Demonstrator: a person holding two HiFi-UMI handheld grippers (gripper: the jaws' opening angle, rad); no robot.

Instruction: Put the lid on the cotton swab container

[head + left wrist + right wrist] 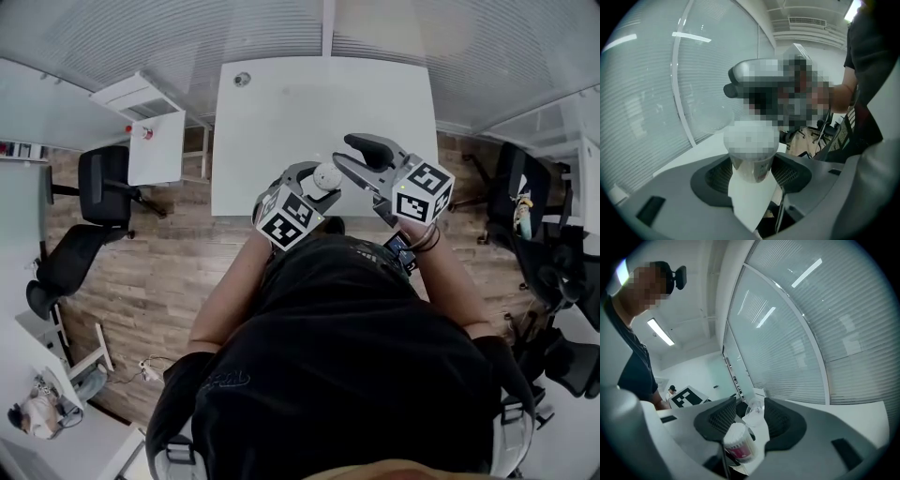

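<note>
Our left gripper (322,180) clamps the uncapped cotton swab container (738,442) over the white table (281,103), close to its near edge, with wide surface beyond. Just right, our right gripper (344,151) stands jaws apart, the clear lid (753,409) between them. Wooden floor (141,272) and black chairs (98,183) flank the table

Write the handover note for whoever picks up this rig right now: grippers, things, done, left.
Left gripper: jaws shut on the cotton swab container, held in the air by the near edge of the white table.
Right gripper: jaws apart, with the clear lid between them, unclamped; I cannot tell what carries it.
Done: lid and container are close together.
Left: the swabs are uncovered. Probably re-grip the lid, then seat it on the container.
</note>
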